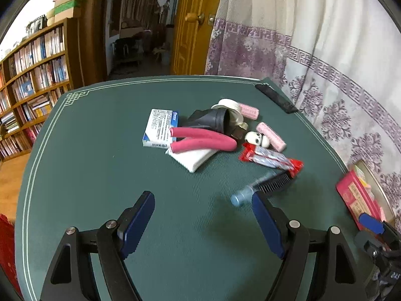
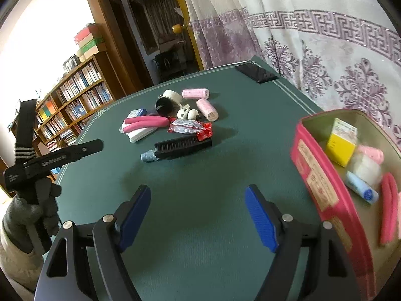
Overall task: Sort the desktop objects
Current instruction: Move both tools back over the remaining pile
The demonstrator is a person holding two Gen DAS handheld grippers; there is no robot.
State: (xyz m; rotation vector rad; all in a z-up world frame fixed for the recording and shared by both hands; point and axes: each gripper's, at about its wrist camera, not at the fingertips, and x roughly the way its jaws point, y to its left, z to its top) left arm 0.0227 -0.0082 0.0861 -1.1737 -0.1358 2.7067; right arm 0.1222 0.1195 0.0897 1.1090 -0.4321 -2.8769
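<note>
A pile of small objects lies mid-table: a pink foam roller [image 1: 203,140] [image 2: 146,123], a blue-white box [image 1: 161,131], a white pad [image 1: 191,159], a black cup [image 1: 210,120], pink curlers [image 1: 272,135] [image 2: 206,109], a red wrapper [image 1: 272,159] [image 2: 190,128], a black comb [image 1: 273,184] [image 2: 183,146] and a small blue-capped bottle [image 1: 241,195]. My left gripper [image 1: 203,223] is open and empty, near the bottle and comb. My right gripper [image 2: 198,213] is open and empty, left of a red box [image 2: 323,188] that holds several items.
A black phone [image 1: 275,97] [image 2: 257,72] lies at the far right table corner. The red box [image 1: 356,198] sits at the right edge by a patterned curtain. A bookshelf stands to the left. The other hand with its gripper [image 2: 52,160] shows at the left.
</note>
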